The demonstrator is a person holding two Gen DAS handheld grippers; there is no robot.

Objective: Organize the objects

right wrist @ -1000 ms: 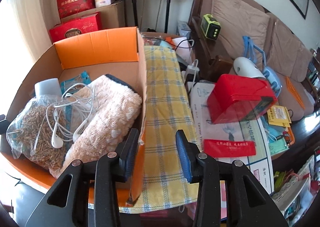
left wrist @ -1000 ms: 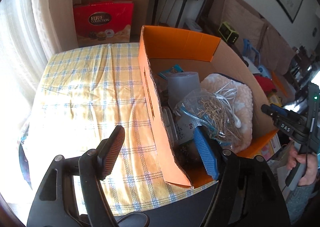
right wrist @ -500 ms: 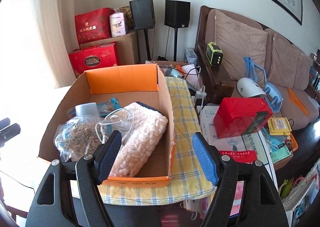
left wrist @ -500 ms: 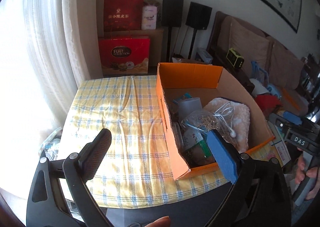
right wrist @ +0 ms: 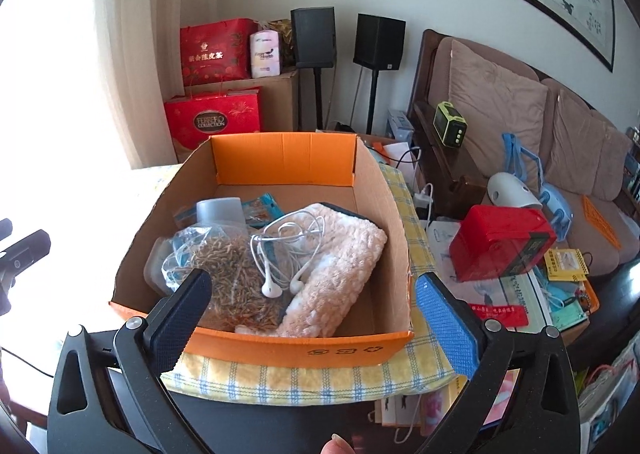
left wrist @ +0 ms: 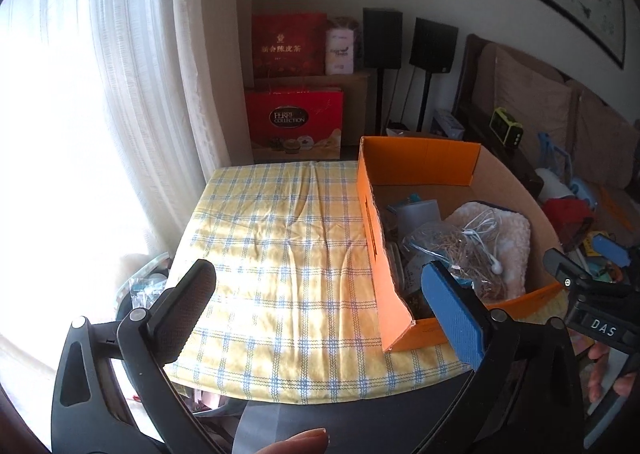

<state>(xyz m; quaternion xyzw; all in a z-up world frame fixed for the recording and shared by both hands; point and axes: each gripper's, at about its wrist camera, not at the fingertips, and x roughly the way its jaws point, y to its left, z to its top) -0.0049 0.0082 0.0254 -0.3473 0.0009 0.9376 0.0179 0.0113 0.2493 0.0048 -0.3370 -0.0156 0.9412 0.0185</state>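
A yellow checked cloth [left wrist: 280, 254] covered the table, and on its right part stood the orange cardboard box [right wrist: 280, 350], its long axis running away from both cameras toward the wall. Inside lay a fluffy peach towel [right wrist: 340, 274] along the right wall, a clear bag of dried bits [right wrist: 232, 266] to its left, a pale plastic cup [right wrist: 220, 210] behind the bag, and white earphones [right wrist: 280, 254] tangled across bag and towel.

The right gripper [right wrist: 316, 318] hung just short of the box's near wall, facing straight down its length; its jaws were opening, wide, with nothing pressed between them. The left gripper [left wrist: 320, 310] was off to the box's left, over bare cloth, jaws likewise opening and empty, with only its blue pad in line with the box's near corner.

The contents lay ahead of and below the right gripper, so it seemed the nearer one for any reach inside; the left would have to swing rightward over the side wall.
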